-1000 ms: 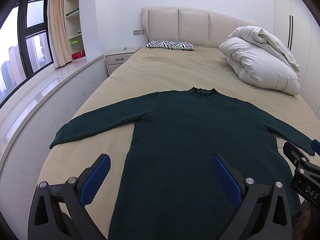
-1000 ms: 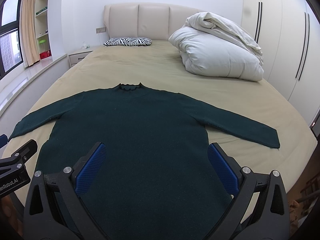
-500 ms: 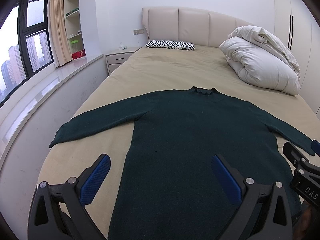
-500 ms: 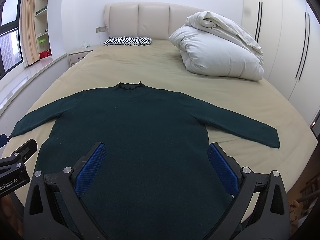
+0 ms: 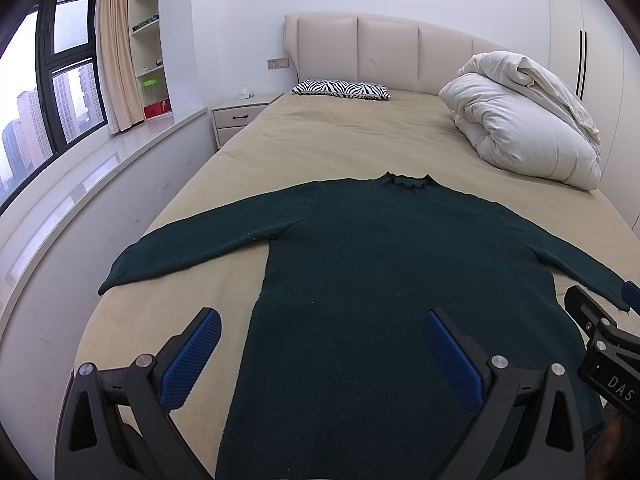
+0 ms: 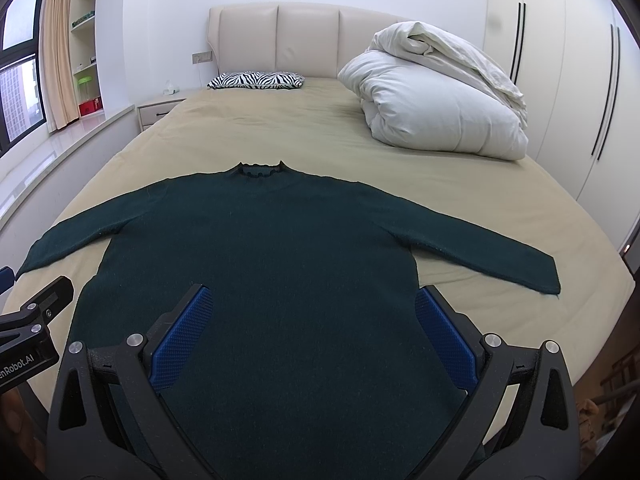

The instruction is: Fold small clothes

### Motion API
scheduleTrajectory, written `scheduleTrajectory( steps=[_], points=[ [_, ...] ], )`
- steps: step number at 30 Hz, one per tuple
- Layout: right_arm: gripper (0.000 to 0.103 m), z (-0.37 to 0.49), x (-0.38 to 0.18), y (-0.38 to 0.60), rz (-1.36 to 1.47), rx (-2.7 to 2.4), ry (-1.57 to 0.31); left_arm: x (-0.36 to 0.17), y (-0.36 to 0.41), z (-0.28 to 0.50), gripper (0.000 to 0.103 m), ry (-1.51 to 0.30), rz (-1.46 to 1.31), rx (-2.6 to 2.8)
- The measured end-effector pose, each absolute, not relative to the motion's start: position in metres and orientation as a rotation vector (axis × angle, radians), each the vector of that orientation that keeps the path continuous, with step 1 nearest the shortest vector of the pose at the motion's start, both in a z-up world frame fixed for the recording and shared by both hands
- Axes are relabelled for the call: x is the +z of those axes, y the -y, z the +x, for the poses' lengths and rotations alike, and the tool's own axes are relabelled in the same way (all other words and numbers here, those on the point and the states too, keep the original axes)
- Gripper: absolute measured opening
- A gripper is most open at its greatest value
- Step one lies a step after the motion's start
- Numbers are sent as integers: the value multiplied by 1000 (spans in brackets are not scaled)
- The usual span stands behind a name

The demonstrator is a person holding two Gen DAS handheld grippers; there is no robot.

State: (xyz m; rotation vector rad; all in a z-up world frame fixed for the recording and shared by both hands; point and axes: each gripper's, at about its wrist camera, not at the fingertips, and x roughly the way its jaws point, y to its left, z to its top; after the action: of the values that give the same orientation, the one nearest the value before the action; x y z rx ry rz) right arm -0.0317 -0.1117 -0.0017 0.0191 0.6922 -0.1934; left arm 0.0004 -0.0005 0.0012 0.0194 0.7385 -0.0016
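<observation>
A dark green long-sleeved sweater [image 5: 392, 264] lies flat and spread out on the tan bed [image 5: 344, 136], collar toward the headboard, both sleeves stretched sideways; it also shows in the right wrist view [image 6: 276, 248]. My left gripper [image 5: 320, 324] is open and empty, hovering over the sweater's lower left part near its hem. My right gripper [image 6: 314, 312] is open and empty over the sweater's lower right part. Each gripper shows at the edge of the other's view.
A folded white duvet [image 5: 524, 124] sits at the bed's far right. A zebra-striped pillow [image 5: 340, 90] lies by the headboard. A white window ledge [image 5: 80, 184] runs along the bed's left side, with a nightstand [image 5: 236, 120] beyond. Wardrobe doors [image 6: 568, 92] stand on the right.
</observation>
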Motion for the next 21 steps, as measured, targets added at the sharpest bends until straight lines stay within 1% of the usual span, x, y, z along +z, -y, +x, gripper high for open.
scheduleTrajectory(
  steps=[15, 21],
  points=[
    [103, -33, -4, 111, 18, -193, -697, 0, -2, 5, 103, -741, 17, -1],
    [103, -34, -7, 114, 33, -186, -698, -19, -19, 0, 103, -791, -42, -20]
  ],
)
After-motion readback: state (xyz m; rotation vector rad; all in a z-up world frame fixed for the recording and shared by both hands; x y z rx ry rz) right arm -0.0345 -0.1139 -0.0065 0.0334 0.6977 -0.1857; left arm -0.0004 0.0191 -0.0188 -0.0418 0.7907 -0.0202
